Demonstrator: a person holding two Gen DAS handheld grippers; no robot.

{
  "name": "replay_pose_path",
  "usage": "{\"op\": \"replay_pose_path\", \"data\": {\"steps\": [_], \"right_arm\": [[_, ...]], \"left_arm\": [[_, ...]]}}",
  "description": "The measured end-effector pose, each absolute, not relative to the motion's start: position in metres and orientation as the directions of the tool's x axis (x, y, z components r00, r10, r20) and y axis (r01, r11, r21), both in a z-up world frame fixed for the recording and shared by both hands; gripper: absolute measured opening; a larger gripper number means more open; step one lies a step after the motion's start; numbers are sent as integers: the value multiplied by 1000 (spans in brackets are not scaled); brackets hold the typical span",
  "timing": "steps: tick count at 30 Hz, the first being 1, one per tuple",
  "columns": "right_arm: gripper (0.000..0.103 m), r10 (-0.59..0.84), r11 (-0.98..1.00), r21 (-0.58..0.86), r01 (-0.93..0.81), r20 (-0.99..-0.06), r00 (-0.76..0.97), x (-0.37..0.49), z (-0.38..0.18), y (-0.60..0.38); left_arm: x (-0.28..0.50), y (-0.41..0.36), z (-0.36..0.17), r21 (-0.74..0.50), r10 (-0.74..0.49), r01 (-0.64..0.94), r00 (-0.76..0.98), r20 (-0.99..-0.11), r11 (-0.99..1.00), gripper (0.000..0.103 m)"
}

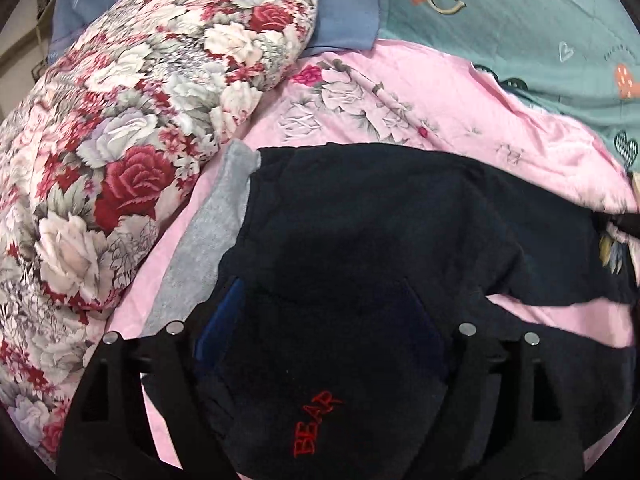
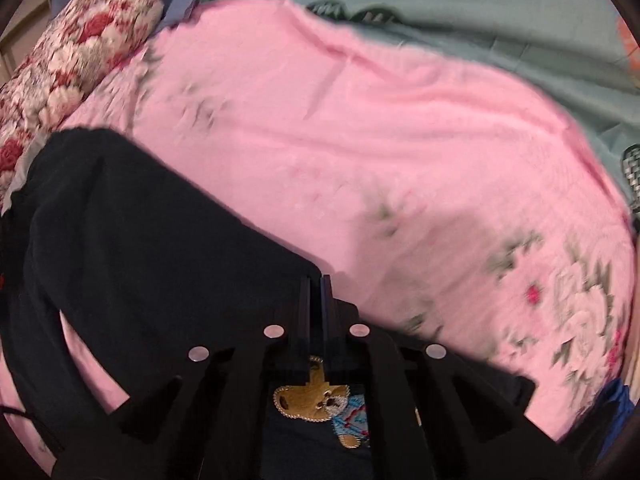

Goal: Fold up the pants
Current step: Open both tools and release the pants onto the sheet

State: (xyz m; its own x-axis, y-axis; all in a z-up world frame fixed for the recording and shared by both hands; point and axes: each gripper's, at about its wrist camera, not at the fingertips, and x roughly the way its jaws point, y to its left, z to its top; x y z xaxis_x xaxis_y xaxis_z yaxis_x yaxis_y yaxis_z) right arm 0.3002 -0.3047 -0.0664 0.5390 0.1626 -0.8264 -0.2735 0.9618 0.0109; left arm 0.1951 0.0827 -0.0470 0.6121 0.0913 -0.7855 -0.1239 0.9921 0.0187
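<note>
Dark navy pants [image 1: 380, 220] lie spread on a pink floral sheet [image 1: 400, 92], with red "BEAR" stitching [image 1: 316, 424] near me and a grey inner band [image 1: 208, 232] at their left edge. My left gripper [image 1: 324, 328] hovers open above them, nothing pinched between its fingers. In the right wrist view the pants [image 2: 140, 240] run from the far left down to the near middle, where a bear patch [image 2: 320, 404] shows. My right gripper [image 2: 316, 280] is shut, its tips together right at the corner of the pants' edge, apparently pinching the fabric.
A rolled red-and-white floral quilt [image 1: 120, 120] lies along the left, also in the right wrist view [image 2: 80, 40]. A blue pillow [image 1: 344, 8] and a teal printed cover [image 1: 520, 20] sit at the back. Pink sheet [image 2: 360, 140] stretches to the right of the pants.
</note>
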Motion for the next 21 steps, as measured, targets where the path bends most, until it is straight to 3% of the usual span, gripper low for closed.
{"op": "replay_pose_path", "data": {"steps": [4,6,7,8,10,12,18,21], "right_arm": [[6,131,978,24,-208,-845,518,325,-76,-314],[20,68,980,-43,-193,-843,534,325,-84,-310],[47,-9,981,-111,-159,-843,538,324,-82,-310],[53,-19,984,-113,-137,-834,551,320,-76,-316],[53,88,994,38,-99,-810,580,304,-57,-347],[53,83,994,109,8,-802,592,284,-46,-386],[53,-28,983,75,165,-836,548,243,-58,-451],[53,35,952,192,238,-841,541,241,-73,-467]], "left_arm": [[209,89,-61,57,153,-181,575,-804,982,81],[212,92,-66,55,151,-186,553,-820,981,81],[212,93,-66,57,151,-185,548,-823,981,81],[210,94,-65,55,148,-182,552,-820,982,81],[205,96,-61,47,144,-181,570,-809,982,81],[199,96,-56,44,141,-177,587,-797,983,82],[179,80,-41,15,97,-133,635,-767,991,82],[169,68,-35,-1,66,-103,647,-759,995,84]]}}
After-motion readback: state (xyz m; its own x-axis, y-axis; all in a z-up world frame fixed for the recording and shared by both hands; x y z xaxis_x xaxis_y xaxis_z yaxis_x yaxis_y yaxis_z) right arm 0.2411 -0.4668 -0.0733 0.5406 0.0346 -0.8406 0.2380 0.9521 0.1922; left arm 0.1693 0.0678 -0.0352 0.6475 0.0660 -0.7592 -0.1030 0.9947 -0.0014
